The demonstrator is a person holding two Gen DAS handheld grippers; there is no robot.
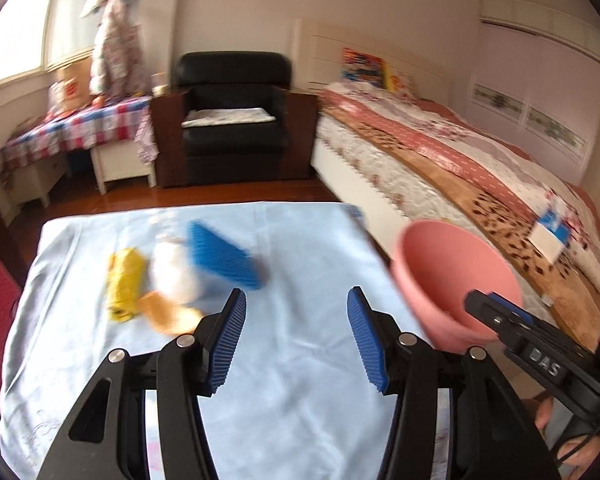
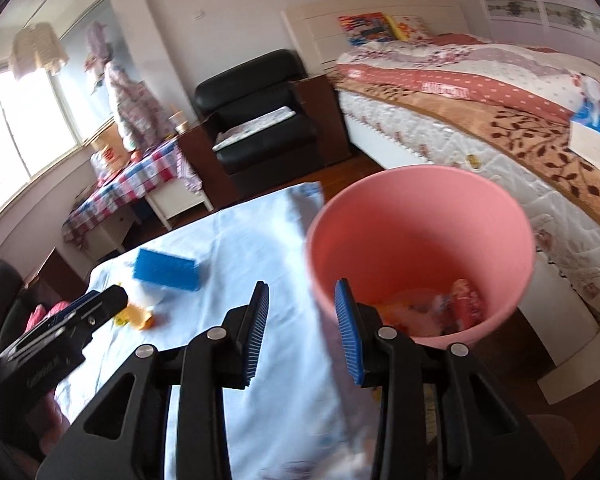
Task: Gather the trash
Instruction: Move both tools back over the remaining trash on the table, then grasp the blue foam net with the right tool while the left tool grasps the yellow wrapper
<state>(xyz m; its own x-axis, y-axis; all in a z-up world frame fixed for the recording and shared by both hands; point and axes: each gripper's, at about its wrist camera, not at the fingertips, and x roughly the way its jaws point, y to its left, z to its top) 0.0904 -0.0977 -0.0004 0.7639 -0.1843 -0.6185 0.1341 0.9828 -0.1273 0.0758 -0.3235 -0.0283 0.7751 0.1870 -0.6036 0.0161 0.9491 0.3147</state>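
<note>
On the light blue tablecloth lie a yellow crumpled bag, a white wad, an orange scrap and a blue ribbed block. My left gripper hovers open just right of them, nothing between its fingers. A pink bucket sits off the table's right edge with red and orange wrappers inside. My right gripper is open at its near left rim. One finger overlaps the rim and cloth shows in the gap. What the bucket rests on is hidden.
A bed with a patterned quilt runs along the right, a tissue box on it. A black armchair and a low table with checked cloth stand beyond the table. A hand holds the right gripper.
</note>
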